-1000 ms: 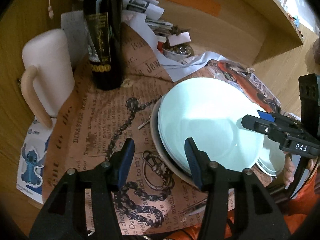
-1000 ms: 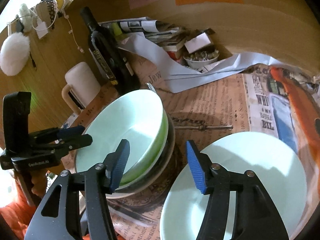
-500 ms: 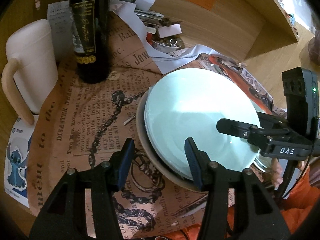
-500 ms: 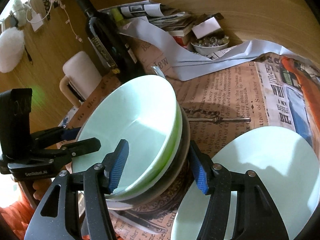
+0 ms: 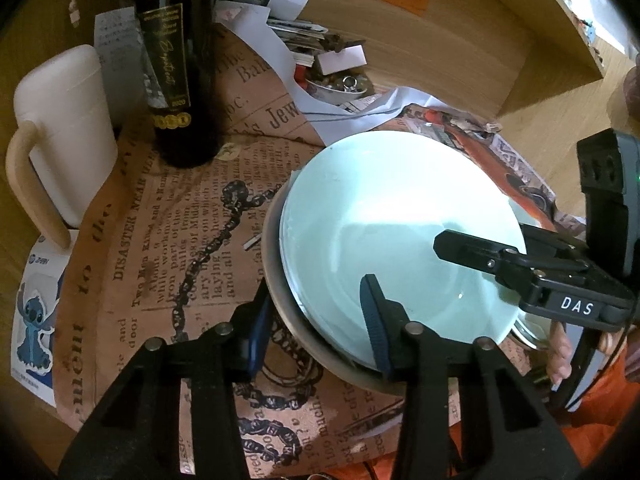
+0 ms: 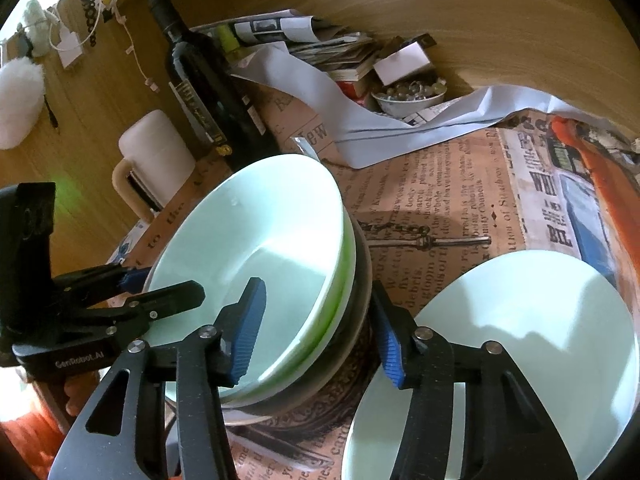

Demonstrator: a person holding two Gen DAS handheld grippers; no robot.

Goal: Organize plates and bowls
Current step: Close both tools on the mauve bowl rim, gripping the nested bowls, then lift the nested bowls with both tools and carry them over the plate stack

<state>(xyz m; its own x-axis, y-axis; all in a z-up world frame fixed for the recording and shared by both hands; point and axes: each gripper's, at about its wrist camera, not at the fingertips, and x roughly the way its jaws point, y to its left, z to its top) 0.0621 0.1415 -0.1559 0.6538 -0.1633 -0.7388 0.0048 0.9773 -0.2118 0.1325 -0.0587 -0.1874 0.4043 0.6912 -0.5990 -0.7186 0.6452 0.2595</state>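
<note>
- Our left gripper (image 5: 318,316) straddles the near rim of the bowl stack (image 5: 384,240). Its jaws are closing but do not press yet.
- Our right gripper (image 6: 320,326) straddles the other side, one finger inside the top bowl. It is closing too.
- The stack sits on the newspaper (image 5: 168,216); how many bowls, we cannot tell.
- One plate (image 6: 520,344) lies just beside it.
- One small dish (image 6: 408,98) holds beads.
- Both grippers tilt down.
</note>
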